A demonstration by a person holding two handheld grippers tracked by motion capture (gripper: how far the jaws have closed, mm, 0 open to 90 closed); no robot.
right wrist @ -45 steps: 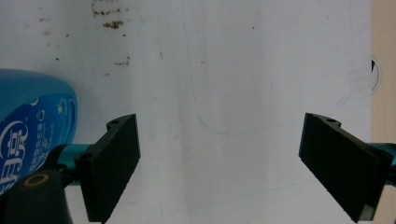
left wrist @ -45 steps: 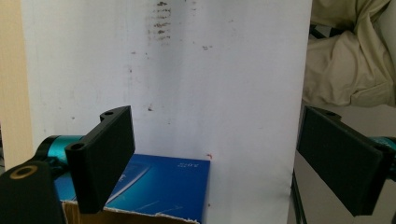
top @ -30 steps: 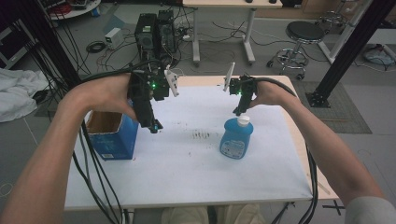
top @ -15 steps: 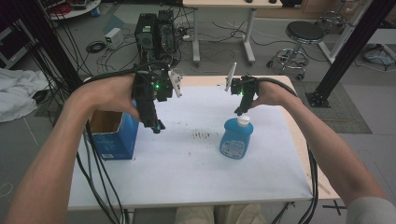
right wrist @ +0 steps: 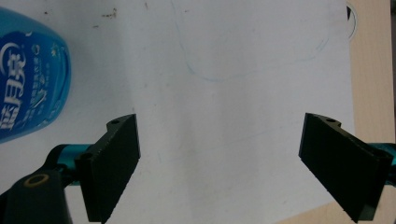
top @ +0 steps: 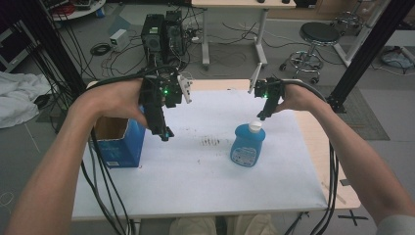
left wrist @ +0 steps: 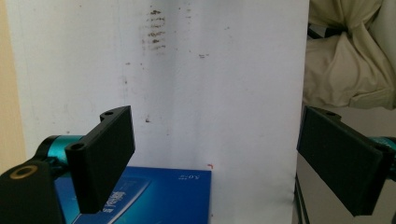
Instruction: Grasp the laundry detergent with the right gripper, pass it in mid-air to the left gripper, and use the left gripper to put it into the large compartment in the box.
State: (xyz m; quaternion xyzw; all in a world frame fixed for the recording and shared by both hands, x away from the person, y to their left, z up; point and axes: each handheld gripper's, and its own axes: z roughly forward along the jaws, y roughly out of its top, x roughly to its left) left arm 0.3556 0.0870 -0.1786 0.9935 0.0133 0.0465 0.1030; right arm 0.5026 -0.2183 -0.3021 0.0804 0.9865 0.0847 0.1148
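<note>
Listing near to far: table (top: pixel 195 196), covered with a white sheet carrying dark smudges at its centre, bare wood at the right edge. Blue carton (top: pixel 117 142), open at the top, standing at the left side of the table near its edge. Blue detergent bottle (top: pixel 247 144), upright right of centre, rounded translucent body, white cap, pale label with white lettering; in the right claw view its shoulder lies at upper left, outside the jaws. Left claw (top: pixel 164 134), jaws wide apart and holding nothing, hanging just right of the carton and over the sheet. Right claw (top: pixel 262 116), jaws likewise spread wide and empty, poised just above and behind the bottle's cap, not touching. Handling note, as judgement: the bottle looks the likely target; the right claw should shift to centre the neck or body between its jaws before closing, gripping low enough that the smooth plastic neither slips nor tips. Beyond the table: floor with cables, computer tower, stool.
</note>
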